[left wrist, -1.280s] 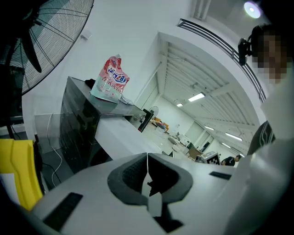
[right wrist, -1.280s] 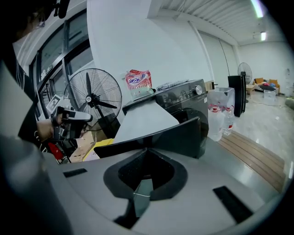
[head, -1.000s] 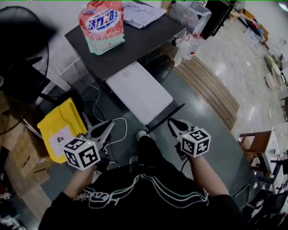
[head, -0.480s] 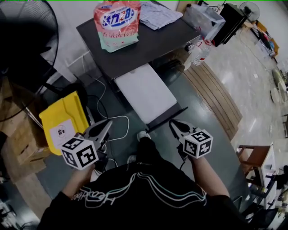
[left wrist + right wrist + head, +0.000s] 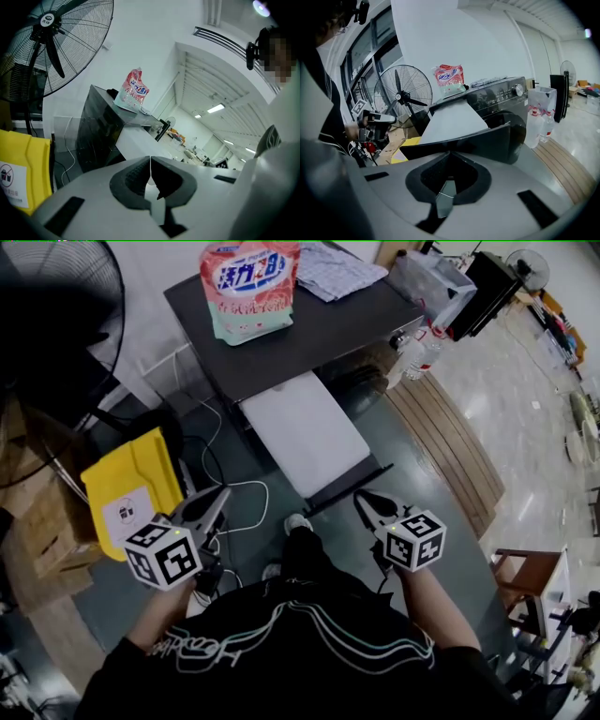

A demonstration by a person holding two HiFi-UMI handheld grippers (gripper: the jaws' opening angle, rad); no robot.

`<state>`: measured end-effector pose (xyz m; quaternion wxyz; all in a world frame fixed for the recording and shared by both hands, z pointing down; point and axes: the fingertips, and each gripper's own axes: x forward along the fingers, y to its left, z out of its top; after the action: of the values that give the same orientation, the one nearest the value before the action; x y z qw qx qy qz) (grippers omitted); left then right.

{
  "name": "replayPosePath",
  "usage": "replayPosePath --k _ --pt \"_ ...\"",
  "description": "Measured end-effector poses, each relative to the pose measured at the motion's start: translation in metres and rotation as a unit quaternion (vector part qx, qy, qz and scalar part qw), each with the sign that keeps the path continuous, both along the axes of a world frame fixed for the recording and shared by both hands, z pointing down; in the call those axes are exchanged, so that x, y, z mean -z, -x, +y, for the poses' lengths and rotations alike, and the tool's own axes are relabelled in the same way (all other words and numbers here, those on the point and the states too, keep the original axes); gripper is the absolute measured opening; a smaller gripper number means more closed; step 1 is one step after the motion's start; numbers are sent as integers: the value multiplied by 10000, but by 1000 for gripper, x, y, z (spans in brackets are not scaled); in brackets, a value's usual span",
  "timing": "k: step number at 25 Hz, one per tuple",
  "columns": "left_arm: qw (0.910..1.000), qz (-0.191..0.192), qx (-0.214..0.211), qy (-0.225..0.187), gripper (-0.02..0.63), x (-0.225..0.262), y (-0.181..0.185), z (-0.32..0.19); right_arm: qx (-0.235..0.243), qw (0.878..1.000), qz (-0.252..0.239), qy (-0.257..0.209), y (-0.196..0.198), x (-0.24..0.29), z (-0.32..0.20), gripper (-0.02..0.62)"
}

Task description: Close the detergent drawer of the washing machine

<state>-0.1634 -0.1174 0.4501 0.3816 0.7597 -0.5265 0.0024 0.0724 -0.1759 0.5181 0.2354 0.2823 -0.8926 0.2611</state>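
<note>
The dark washing machine (image 5: 309, 329) stands ahead with its detergent drawer (image 5: 305, 432) pulled far out toward me: a long white top ending in a dark front panel (image 5: 342, 488). My left gripper (image 5: 220, 495) is shut and empty, left of the panel and clear of it. Just right of the panel's near end, my right gripper (image 5: 361, 498) is shut with nothing held. In the left gripper view the drawer (image 5: 136, 143) lies beyond the closed left gripper (image 5: 150, 161). In the right gripper view the panel (image 5: 478, 140) spans just past the closed right gripper (image 5: 449, 154).
A pink detergent bag (image 5: 248, 287) and folded cloth (image 5: 337, 268) lie on the machine. A yellow floor sign (image 5: 131, 498), cables (image 5: 234, 488) and a large fan (image 5: 56, 315) are at left. Water bottles (image 5: 417, 348) and a wooden platform (image 5: 450, 446) are at right.
The head view has shifted a little, bringing the machine nearer the frame's middle. Both grippers stay shut in nearly the same places by the drawer's front.
</note>
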Motion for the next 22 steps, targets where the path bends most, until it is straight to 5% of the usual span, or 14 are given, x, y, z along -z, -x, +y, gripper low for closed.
replayPosePath --k 22 --pt "10000 -1 36 71 26 -5 0 -1 -65 9997 -208 76 1 2 0 26"
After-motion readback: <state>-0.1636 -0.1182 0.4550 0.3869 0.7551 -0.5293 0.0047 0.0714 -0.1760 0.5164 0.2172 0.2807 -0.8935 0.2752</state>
